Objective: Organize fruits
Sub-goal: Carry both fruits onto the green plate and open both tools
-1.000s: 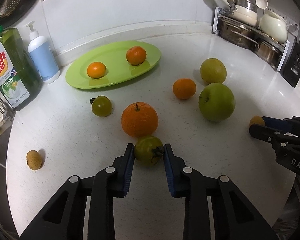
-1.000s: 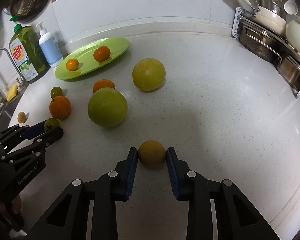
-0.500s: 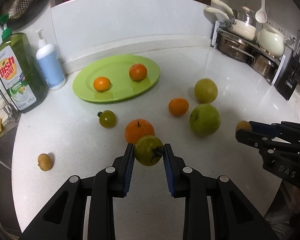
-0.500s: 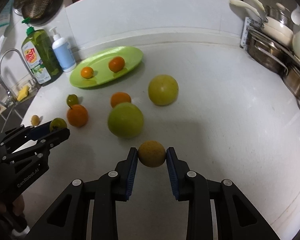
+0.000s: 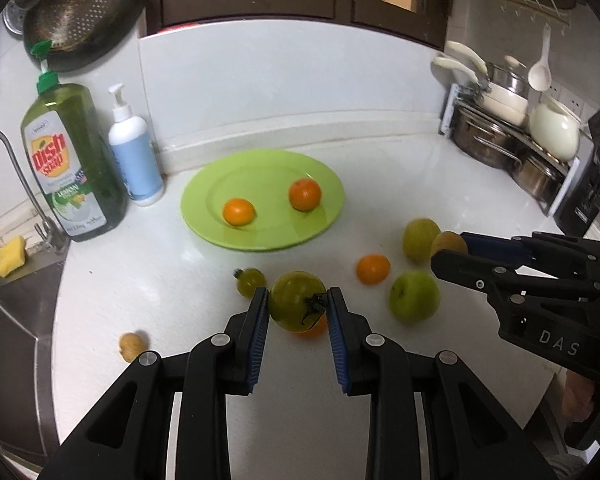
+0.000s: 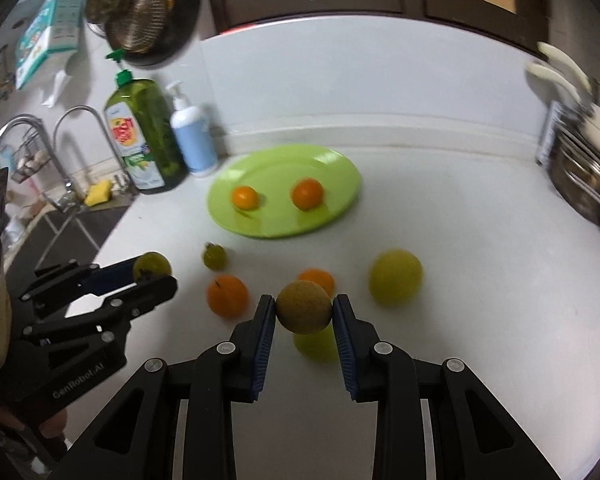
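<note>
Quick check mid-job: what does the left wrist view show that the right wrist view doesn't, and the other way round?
Only the left wrist view shows the small brown fruit near the counter edge, the white ladle and the white jug. Only the right wrist view shows the two taps and the box on the wall. Both show the green plate with two oranges, the dish soap, and each tool holding a fruit.

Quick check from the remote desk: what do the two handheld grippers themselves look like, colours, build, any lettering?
Both are matte black plastic with angular, truss-like bodies and silver rivets at the joints. Each finger carries a ribbed blue pad. The right gripper shows white "DAS" lettering on its side; the left gripper reads "GenRobot.AI". No cables are visible. A bit of bare skin shows behind each.
</note>
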The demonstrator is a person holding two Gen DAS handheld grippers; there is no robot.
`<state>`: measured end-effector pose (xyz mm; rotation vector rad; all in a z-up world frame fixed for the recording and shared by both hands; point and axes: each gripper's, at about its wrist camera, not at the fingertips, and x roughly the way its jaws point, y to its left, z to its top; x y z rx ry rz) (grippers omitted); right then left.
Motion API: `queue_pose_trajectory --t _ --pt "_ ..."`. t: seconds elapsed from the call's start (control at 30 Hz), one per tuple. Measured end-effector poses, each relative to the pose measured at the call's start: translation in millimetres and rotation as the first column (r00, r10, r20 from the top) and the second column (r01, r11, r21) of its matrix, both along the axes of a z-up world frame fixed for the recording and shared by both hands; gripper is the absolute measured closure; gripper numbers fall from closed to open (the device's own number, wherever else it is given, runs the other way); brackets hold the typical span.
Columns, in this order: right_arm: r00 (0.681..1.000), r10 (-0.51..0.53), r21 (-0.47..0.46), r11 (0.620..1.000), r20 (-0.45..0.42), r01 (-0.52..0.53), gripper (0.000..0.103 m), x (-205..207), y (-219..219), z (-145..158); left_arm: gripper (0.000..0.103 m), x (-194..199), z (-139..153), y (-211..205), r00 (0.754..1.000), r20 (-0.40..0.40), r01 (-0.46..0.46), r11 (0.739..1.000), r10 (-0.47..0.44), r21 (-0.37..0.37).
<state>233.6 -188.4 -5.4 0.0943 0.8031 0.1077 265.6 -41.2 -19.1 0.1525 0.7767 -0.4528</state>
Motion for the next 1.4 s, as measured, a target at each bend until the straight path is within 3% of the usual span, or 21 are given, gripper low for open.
queue_pose_trajectory --t 0.37,0.7,1.07,1.4 --pt "0.991 0.126 -0.011 0.992 0.037 -0.126 0.072 60 14 25 0.074 39 33 11 0.996 0.071 -0.051 0.999 0.052 -0.018" --pt "0.985 0.172 -0.019 0.985 0.017 -0.172 0.072 122 12 37 0.074 98 39 7 0.998 0.042 -0.046 0.998 0.047 -0.03" --pt "0.978 0.194 -0.046 0.979 -0.08 -0.198 0.072 195 5 15 0.074 167 19 -11 1.0 -0.012 -0.012 1.0 0.012 0.014" --pt "0.958 0.189 -0.05 0.978 -0.217 -0.204 0.072 252 -2 -29 0.074 223 -19 -29 0.993 -0.118 0.032 0.998 -0.025 0.059"
